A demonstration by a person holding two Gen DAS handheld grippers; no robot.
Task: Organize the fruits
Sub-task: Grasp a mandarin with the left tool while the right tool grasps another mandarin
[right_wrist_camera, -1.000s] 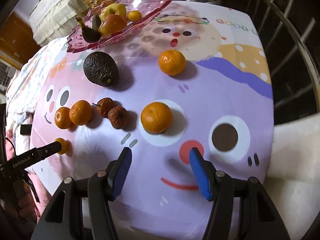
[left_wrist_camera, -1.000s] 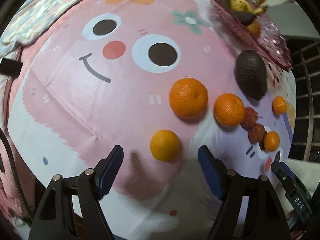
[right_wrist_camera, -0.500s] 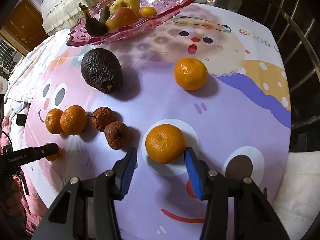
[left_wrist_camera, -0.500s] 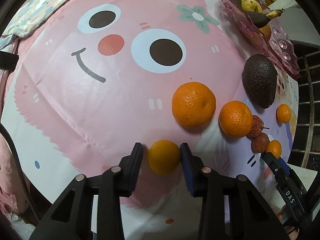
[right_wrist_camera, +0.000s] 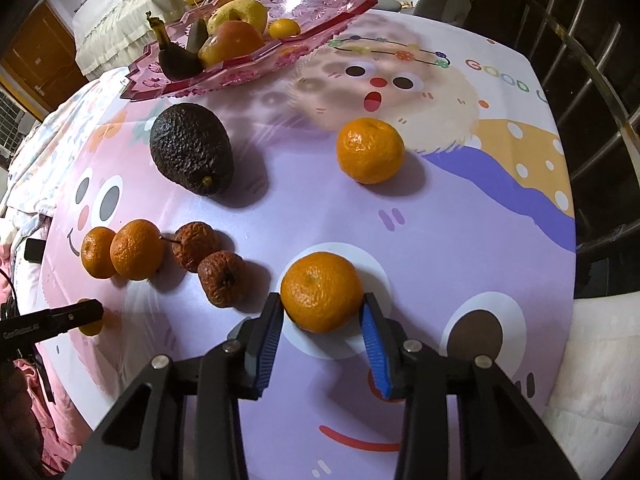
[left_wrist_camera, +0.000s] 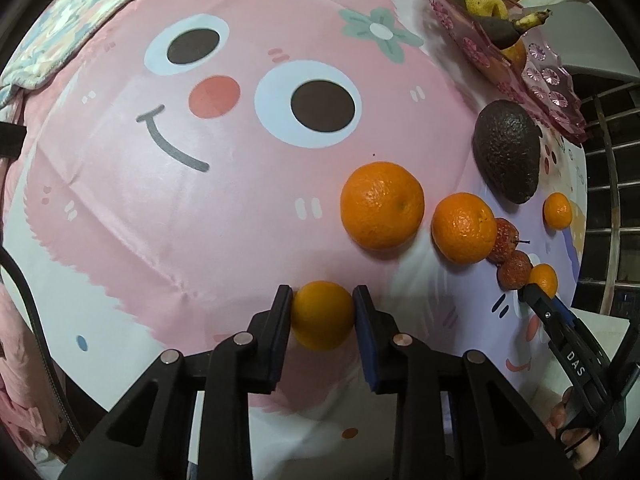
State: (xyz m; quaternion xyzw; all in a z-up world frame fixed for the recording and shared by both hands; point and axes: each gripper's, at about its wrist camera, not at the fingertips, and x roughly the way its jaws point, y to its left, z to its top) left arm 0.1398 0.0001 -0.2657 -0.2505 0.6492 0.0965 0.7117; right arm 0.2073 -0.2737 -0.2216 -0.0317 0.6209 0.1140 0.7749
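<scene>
Claws gripped one orange apiece on the desk.
Left claw (left_wrist_camera: pixel 323 312) pinched a small orange (left_wrist_camera: pixel 322 315); right claw (right_wrist_camera: pixel 322 312) clamped a mandarin (right_wrist_camera: pixel 321 291) beside shrivelled fruit (right_wrist_camera: pixel 221 278). Round skins might slip during lifting toward the pink tray (right_wrist_camera: pixel 320 8).

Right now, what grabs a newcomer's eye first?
Both grippers pinch oranges: the left gripper holds a small orange on the pink cartoon face, the right gripper a mandarin on a white printed eye. Behind, a dark avocado lies before the pink fruit tray.
</scene>
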